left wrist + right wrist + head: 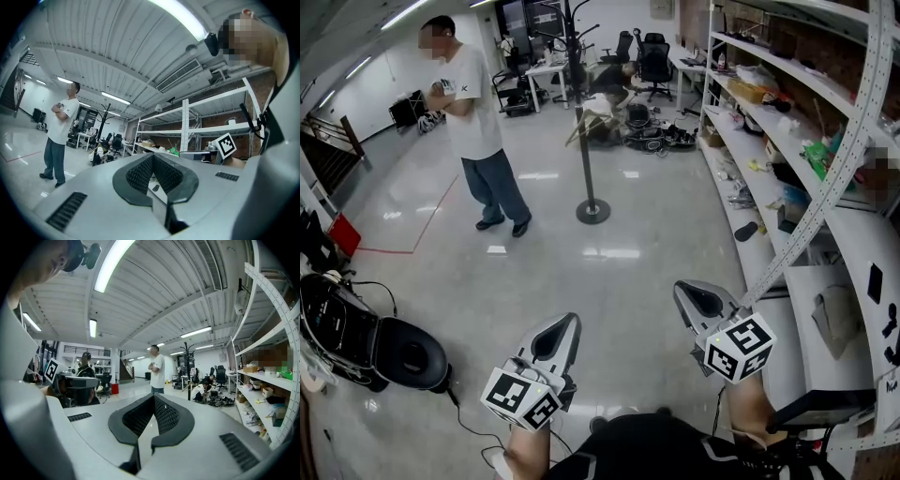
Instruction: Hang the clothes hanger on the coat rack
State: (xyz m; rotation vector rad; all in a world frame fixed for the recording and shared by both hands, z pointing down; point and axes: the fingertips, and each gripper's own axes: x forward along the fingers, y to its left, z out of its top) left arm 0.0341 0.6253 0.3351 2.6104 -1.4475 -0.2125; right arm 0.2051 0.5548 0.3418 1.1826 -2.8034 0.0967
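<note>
Holding both grippers low in front of us, well short of the coat rack [587, 155], which stands on its round base on the glossy floor [581, 272].

Left gripper [563, 332]: jaws pressed together, nothing between them. Right gripper [694, 298]: jaws likewise closed and empty, as its own view shows. Both point roughly level toward the coat rack.

Clothes hanger [579, 125]: we make out a tan wooden shape against the coat rack's pole, about midway up and far from either gripper. It is too small for us to tell whether it sits on a hook.

A crouched person [205, 391] in a white top shows just behind the coat rack in the gripper views. A standing person [478, 122] in a white T-shirt and blue jeans, arms folded, is left of the coat rack, near it. White shelving [787, 272] loaded with odds and ends runs along to the right of the coat rack. Office chairs [654, 58] sit beyond the coat rack.
</note>
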